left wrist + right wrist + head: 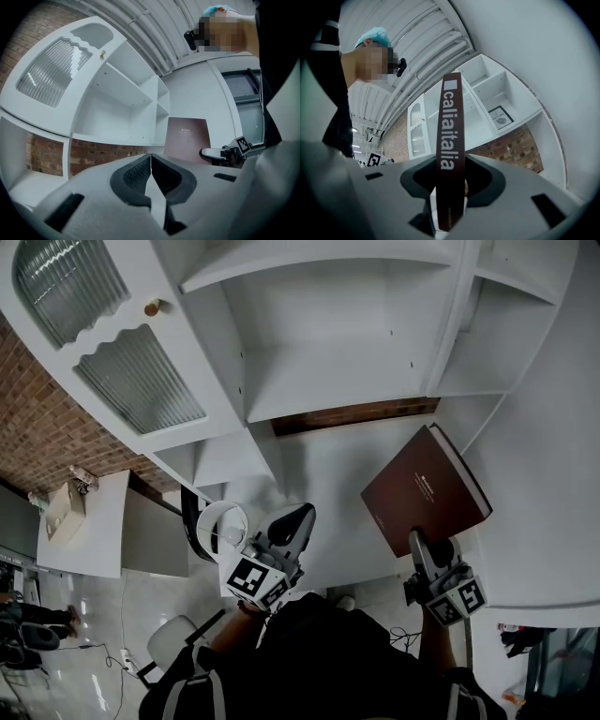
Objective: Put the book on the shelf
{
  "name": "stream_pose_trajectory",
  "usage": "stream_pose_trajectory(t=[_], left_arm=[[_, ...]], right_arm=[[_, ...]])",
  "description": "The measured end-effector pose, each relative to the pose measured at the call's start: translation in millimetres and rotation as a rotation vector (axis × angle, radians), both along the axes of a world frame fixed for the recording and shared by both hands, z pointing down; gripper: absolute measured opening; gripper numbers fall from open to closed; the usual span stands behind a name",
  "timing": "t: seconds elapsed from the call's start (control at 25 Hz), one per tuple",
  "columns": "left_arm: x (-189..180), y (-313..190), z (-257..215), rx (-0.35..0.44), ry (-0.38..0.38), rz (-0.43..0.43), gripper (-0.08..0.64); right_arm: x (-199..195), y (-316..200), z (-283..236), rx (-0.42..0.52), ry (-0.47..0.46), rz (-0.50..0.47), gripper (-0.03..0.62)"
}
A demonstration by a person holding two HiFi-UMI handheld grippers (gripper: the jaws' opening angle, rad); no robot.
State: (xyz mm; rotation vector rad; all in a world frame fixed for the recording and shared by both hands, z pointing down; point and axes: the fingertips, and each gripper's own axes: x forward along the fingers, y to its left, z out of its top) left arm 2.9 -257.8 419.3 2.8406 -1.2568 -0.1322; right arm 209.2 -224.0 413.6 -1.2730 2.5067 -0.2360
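Note:
A dark brown hardcover book (424, 486) is held up in front of the white shelf unit (337, 362), its cover facing me and its top corner near the middle shelf's right end. My right gripper (419, 542) is shut on the book's lower edge. In the right gripper view the brown spine (451, 140) with white lettering stands upright between the jaws. My left gripper (298, 519) hovers left of the book, shut with nothing in it; its pads (140, 174) meet. The book (187, 139) also shows in the left gripper view, beyond the jaws.
The shelf unit has open white compartments and a glass-panelled door (103, 343) with a small knob (152, 307) at the left. A brick wall (42, 427) lies left of it. A framed picture (501, 116) stands in one compartment.

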Motion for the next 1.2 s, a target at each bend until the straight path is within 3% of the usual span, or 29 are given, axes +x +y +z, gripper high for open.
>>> stream_pose_trajectory(t=[0.52, 0.88, 1.2], left_arm=[[5, -44, -50, 0.118, -0.043, 0.019, 0.02], [3, -77, -76, 0.168, -0.073, -0.011, 0.02], [1, -98, -102, 0.204, -0.032, -0.029, 0.02]], right_arm=[[-20, -46, -73, 0.112, 0.099, 0.052, 0.15], [-29, -84, -110, 0.149, 0.157, 0.091, 0.15], [-37, -112, -130, 0.172, 0.207, 0.12, 0.15]])
